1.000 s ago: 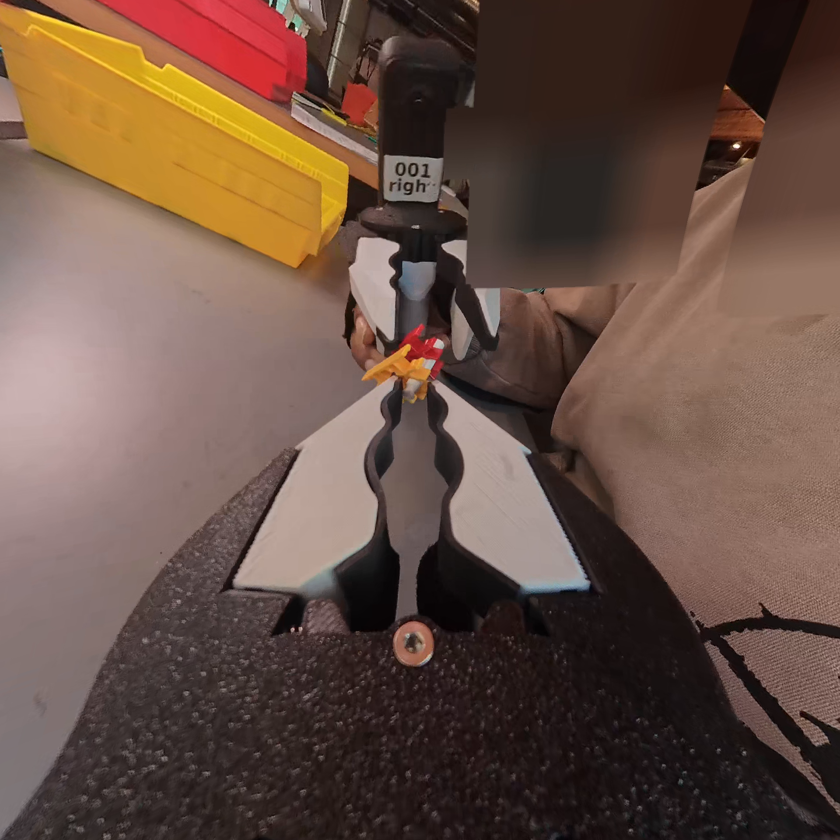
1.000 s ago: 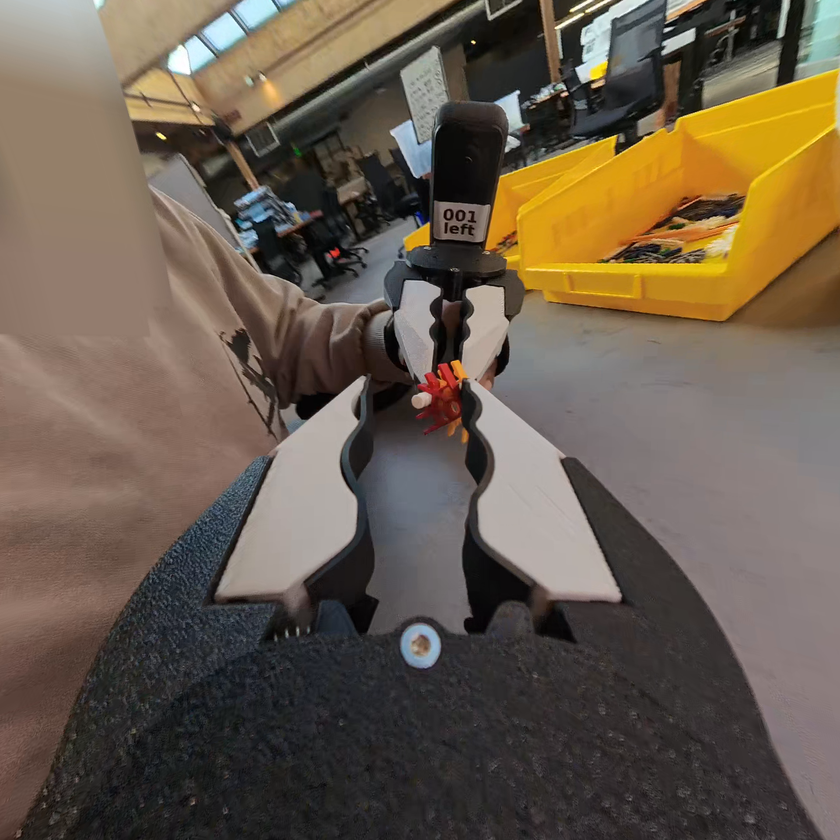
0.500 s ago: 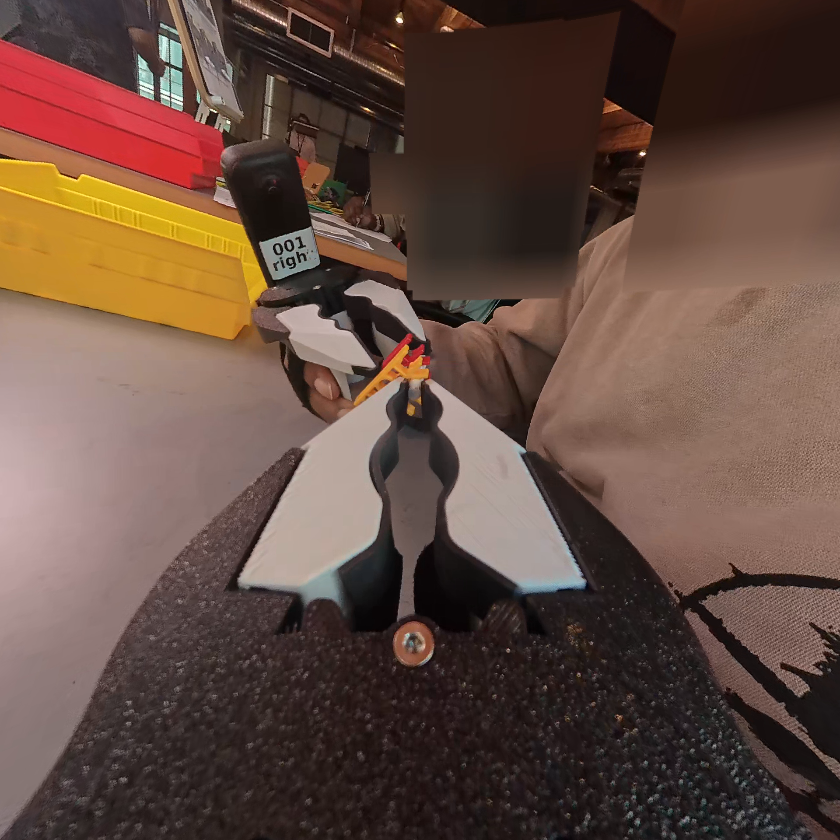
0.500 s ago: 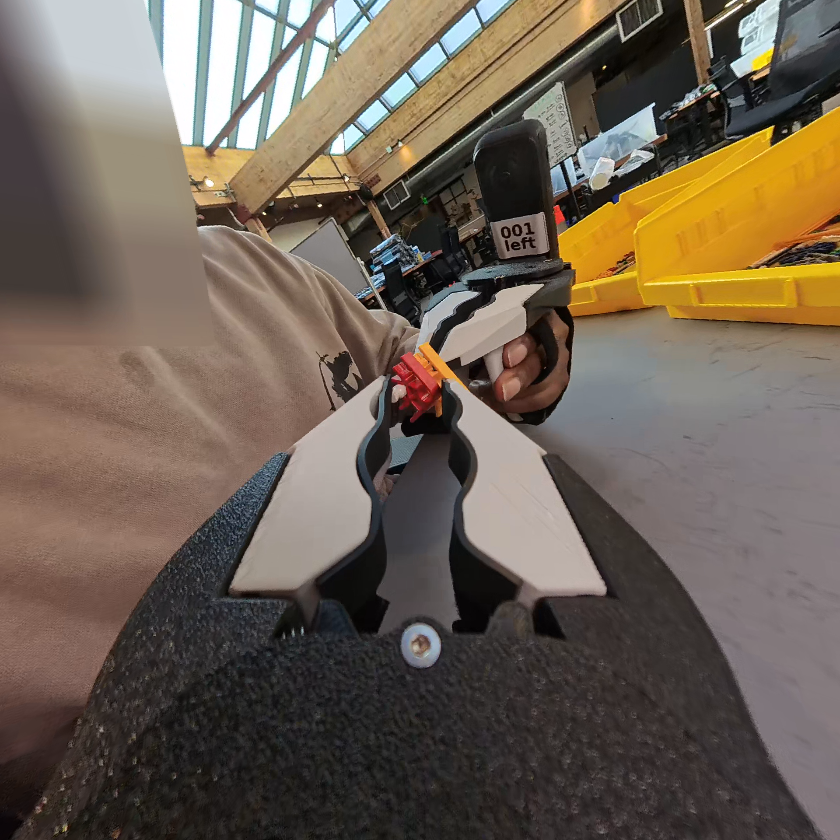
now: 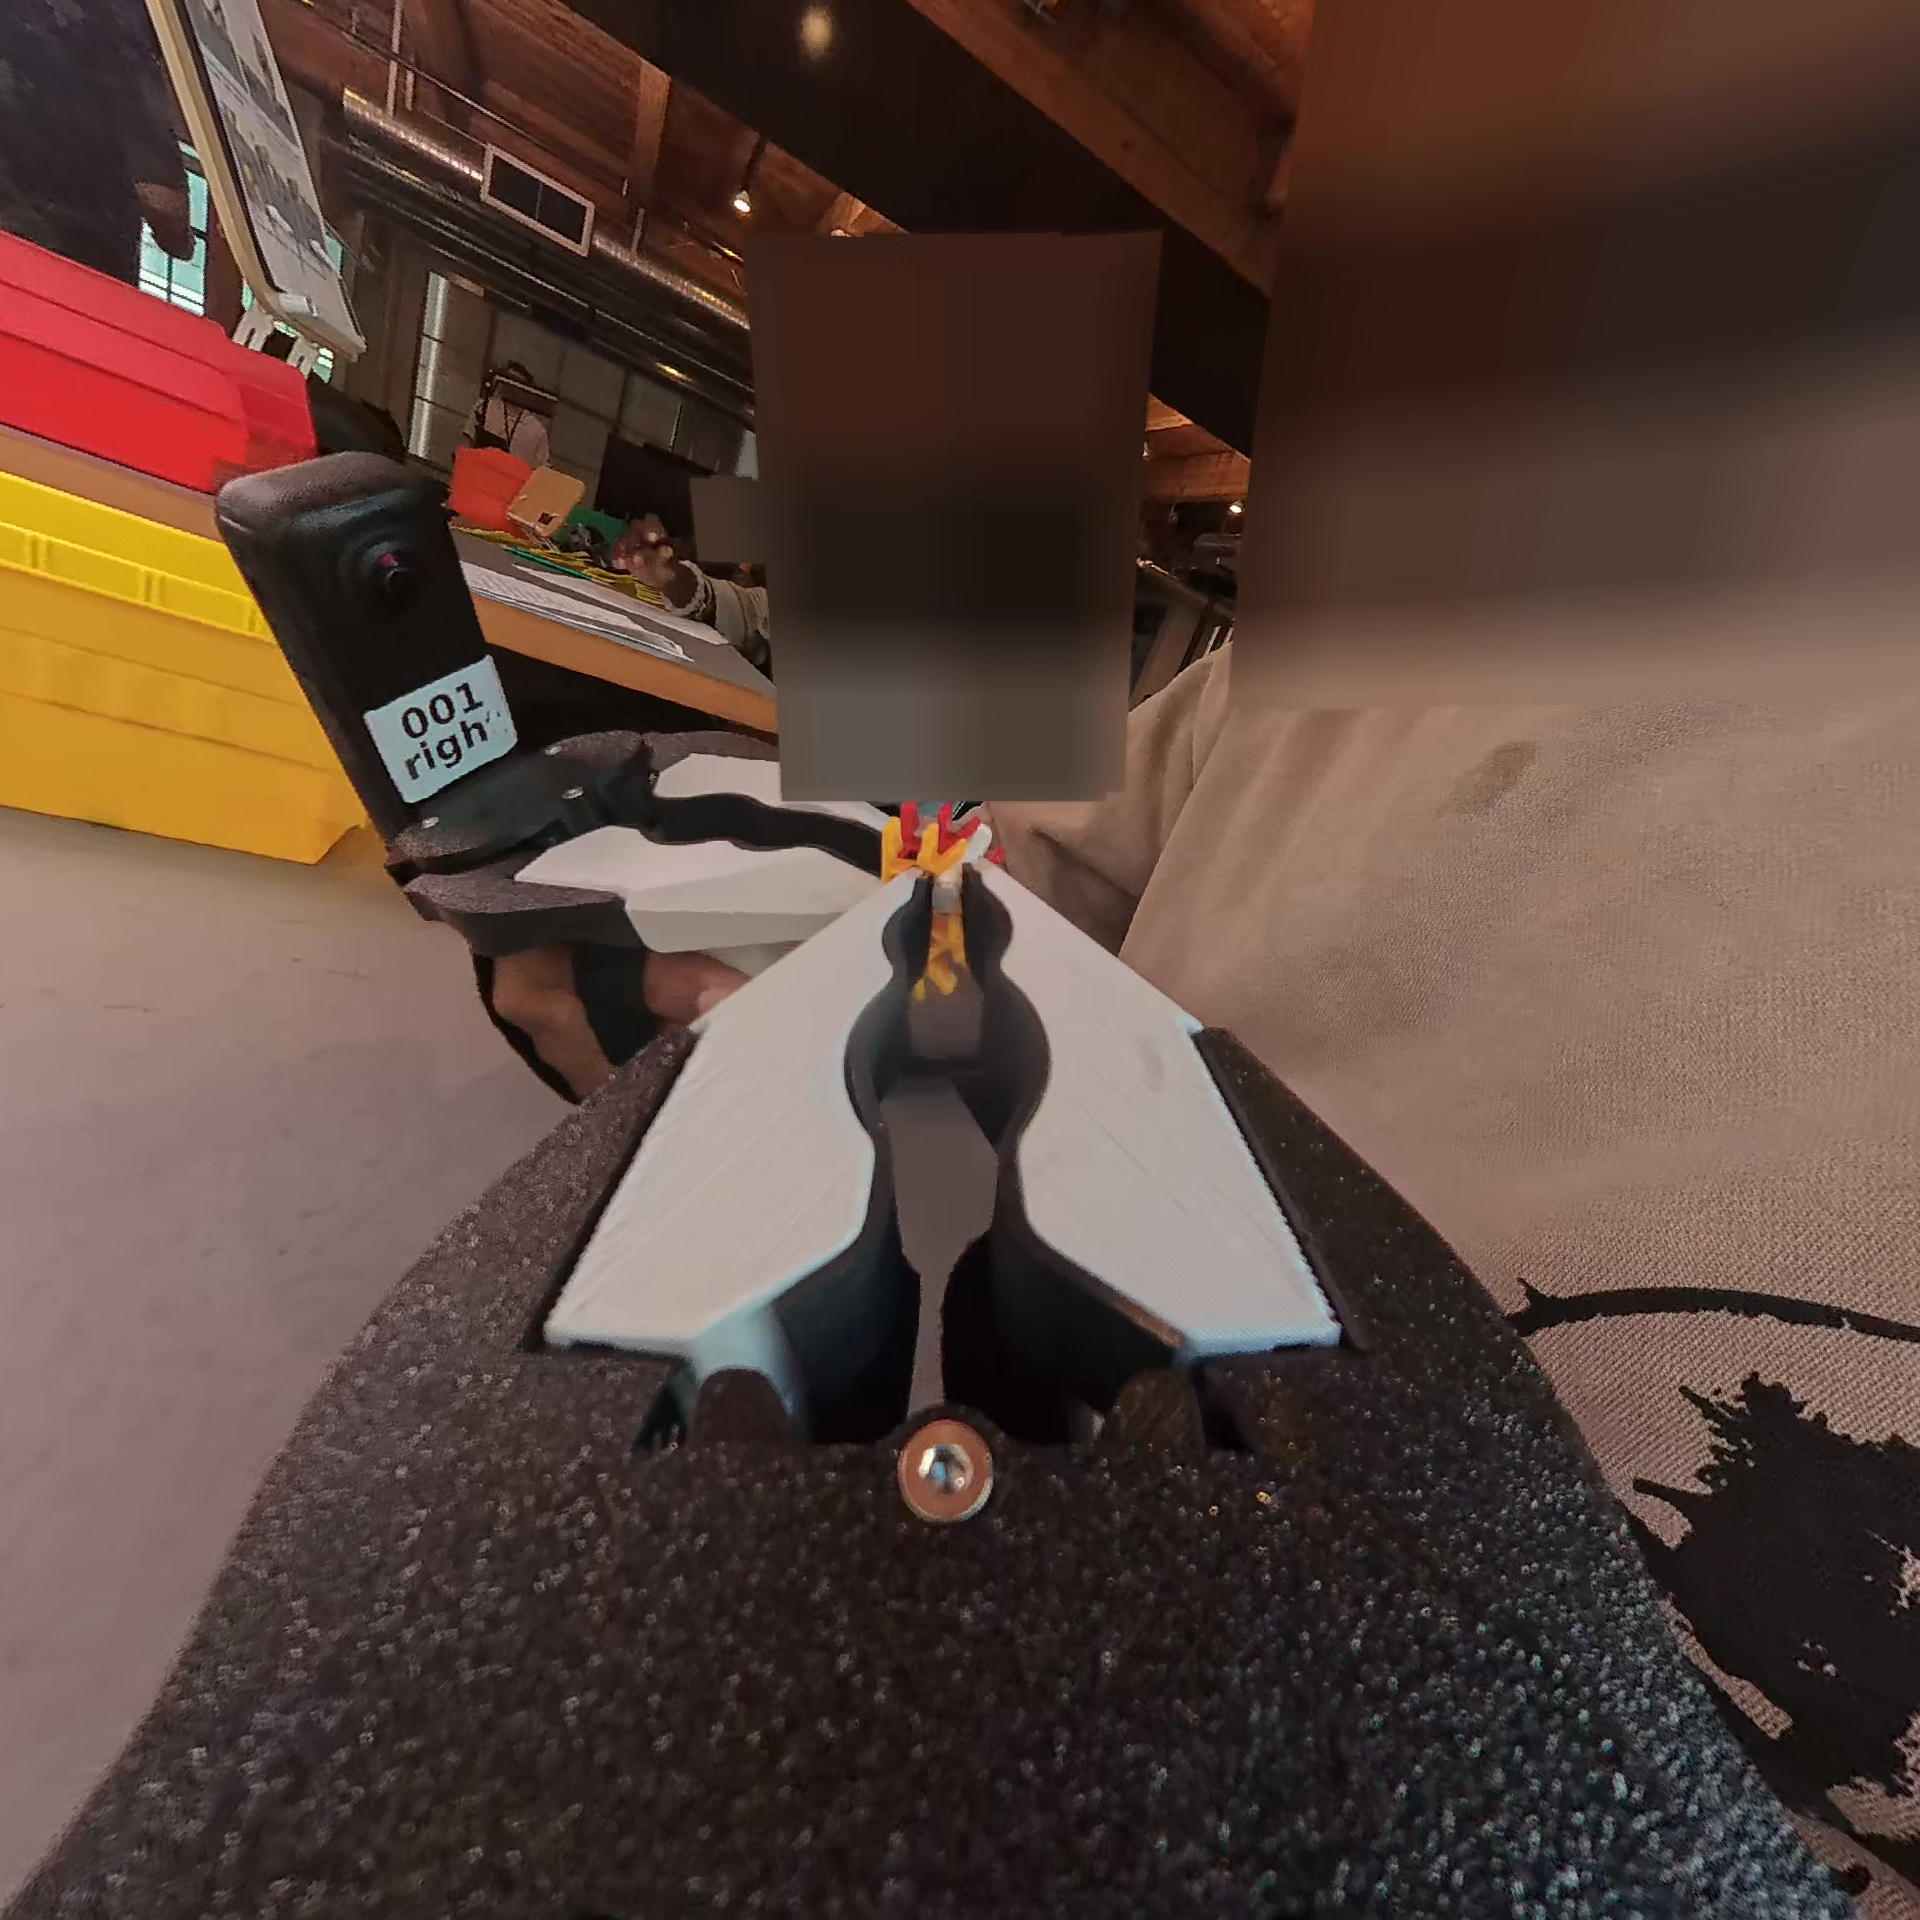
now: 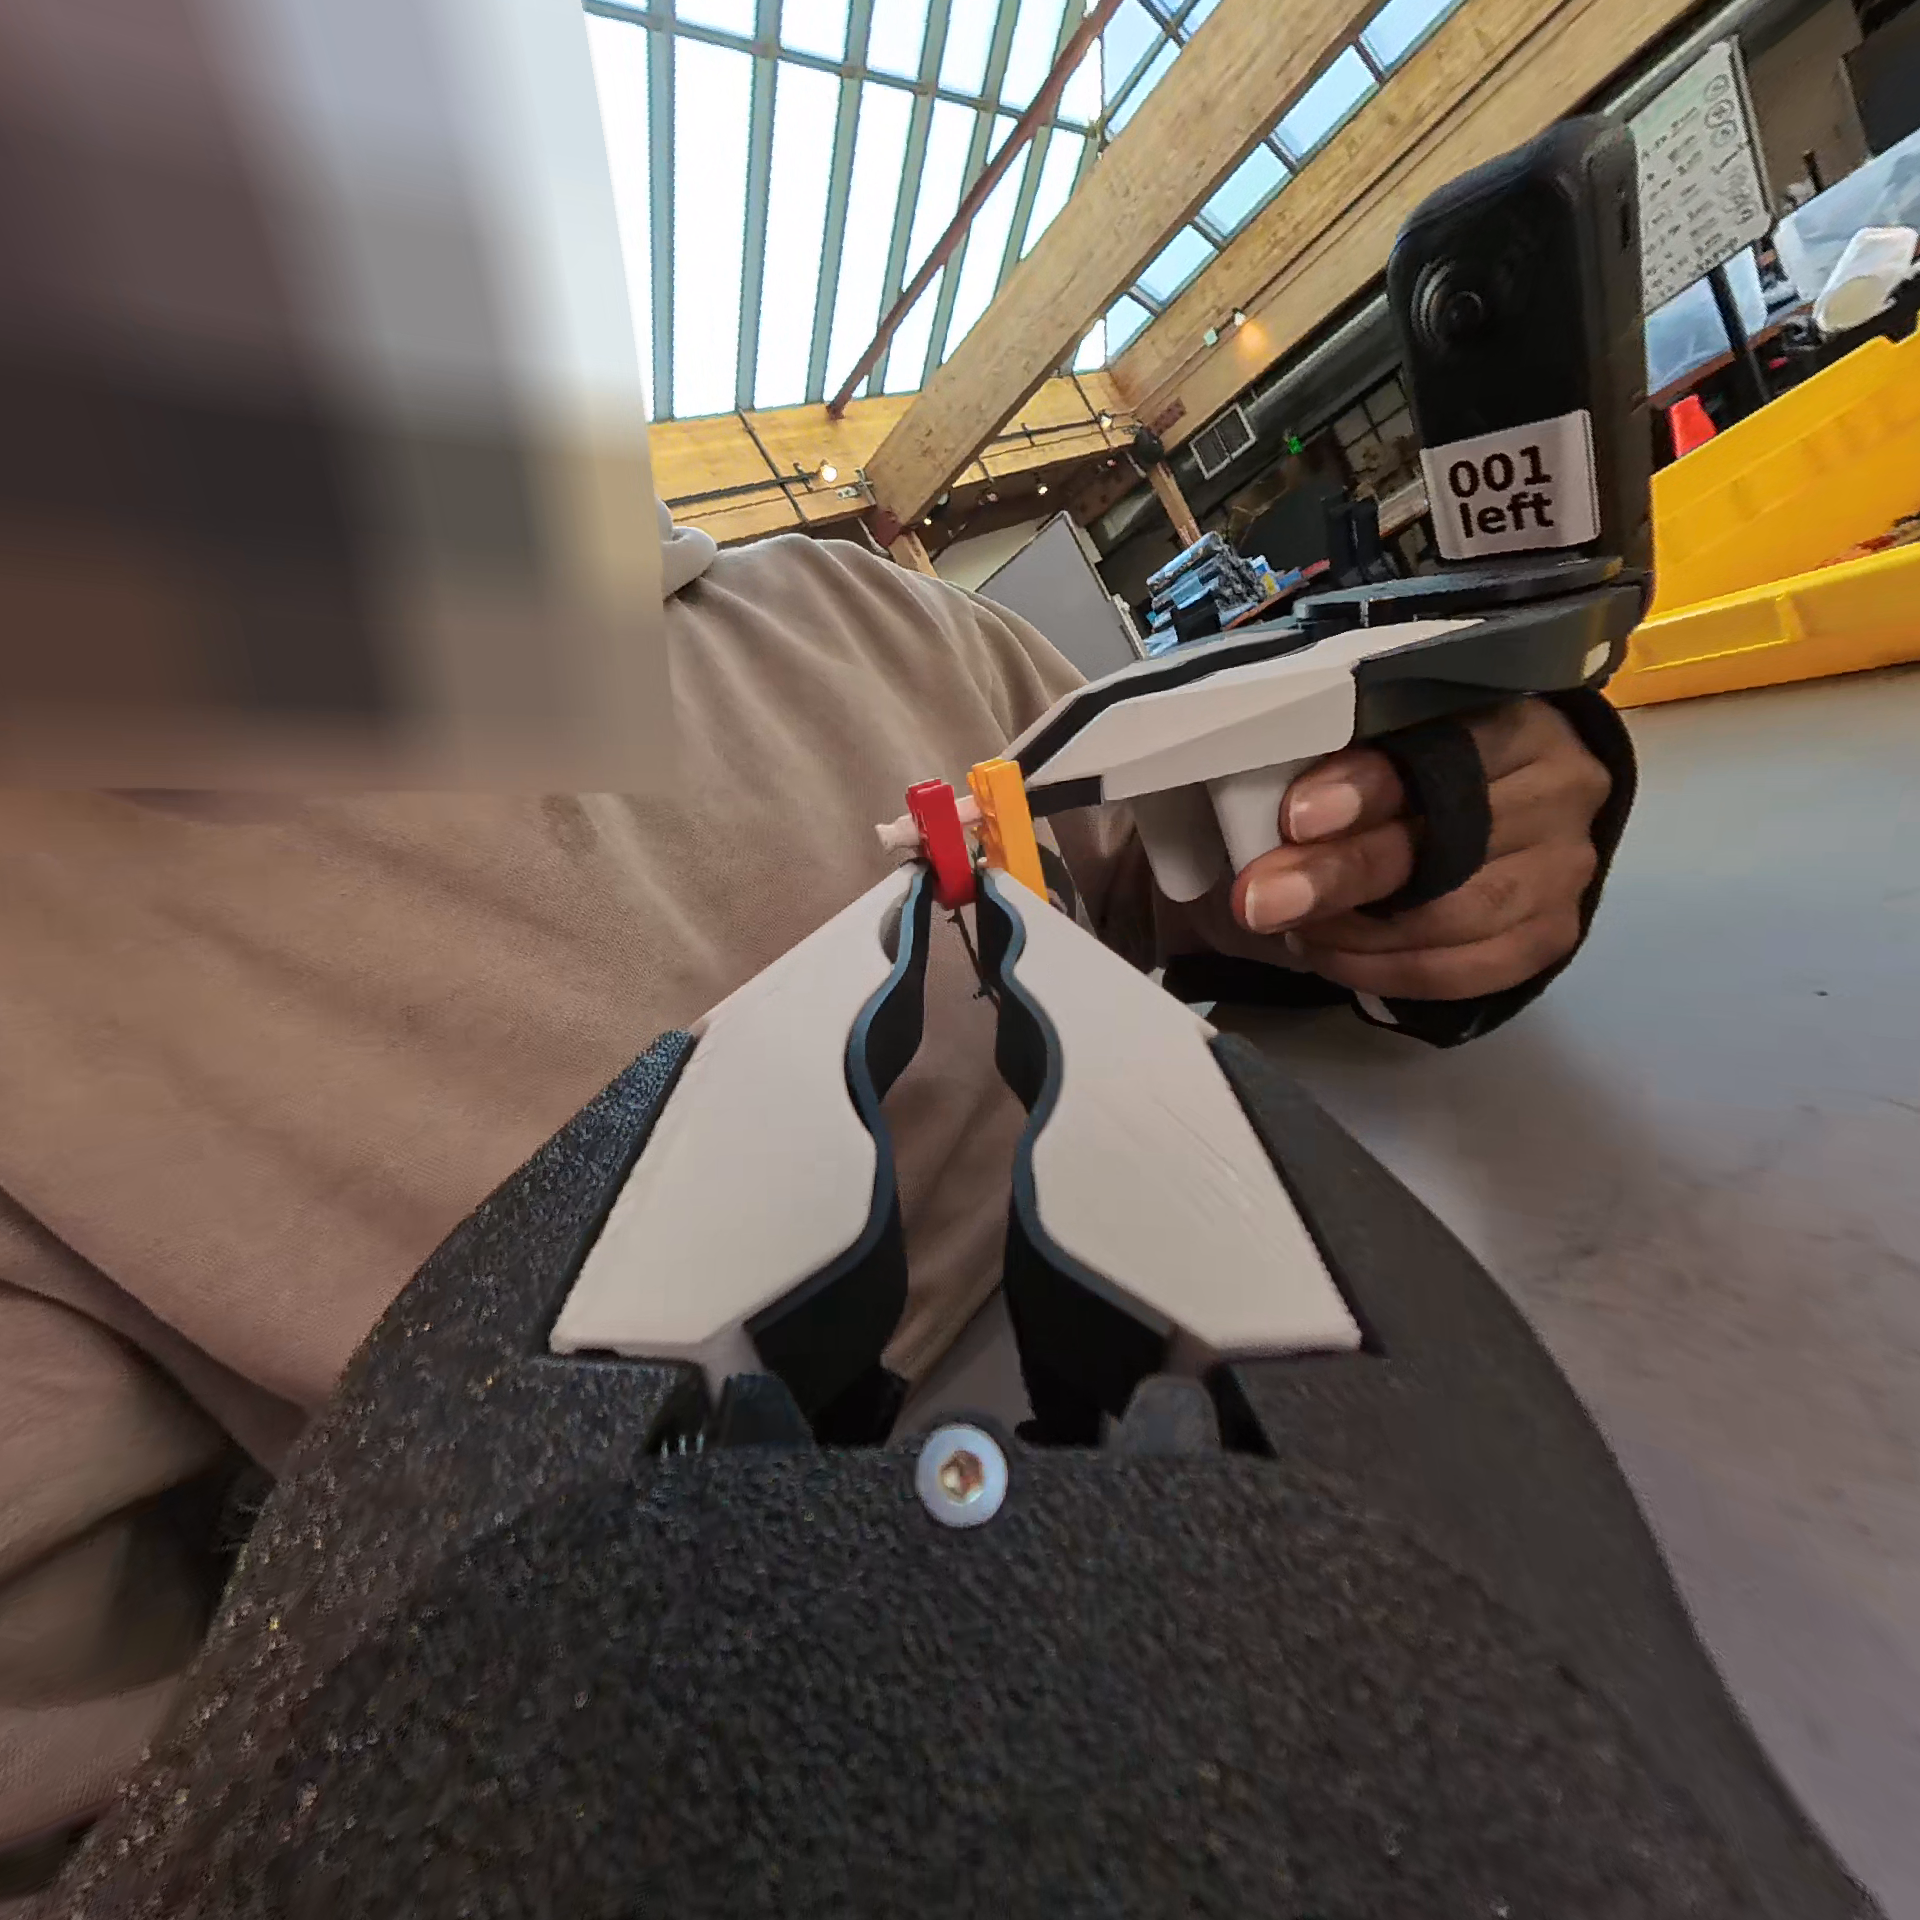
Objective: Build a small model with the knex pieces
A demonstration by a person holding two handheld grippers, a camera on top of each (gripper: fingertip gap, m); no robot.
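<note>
A small toy assembly hangs in the air between both grippers: a red connector (image 6: 943, 844) and an orange-yellow connector (image 6: 1006, 821) on a short white rod (image 6: 896, 831). My right gripper (image 6: 951, 883) is shut on the red connector. My left gripper (image 5: 940, 888) is shut on the orange-yellow connector (image 5: 940, 951), with red and yellow prongs (image 5: 935, 826) sticking up past its tips. The two grippers meet at about a right angle. The right gripper (image 5: 873, 842) comes in from the left in the left wrist view. The left gripper (image 6: 1029, 779) comes in from the right in the right wrist view.
A grey table top (image 5: 208, 1122) lies below. Yellow bins (image 5: 135, 707) with red bins (image 5: 104, 384) behind stand at its far edge; another yellow bin (image 6: 1787, 551) is to the right. The person's beige sweatshirt (image 6: 416, 1039) is close behind the toy. The tips of both grippers are at nearly the same place.
Both grippers rose and tilted up toward the person's chest, turning from head-on to about a right angle. The right gripper's jaws closed from wider apart onto the red connector.
</note>
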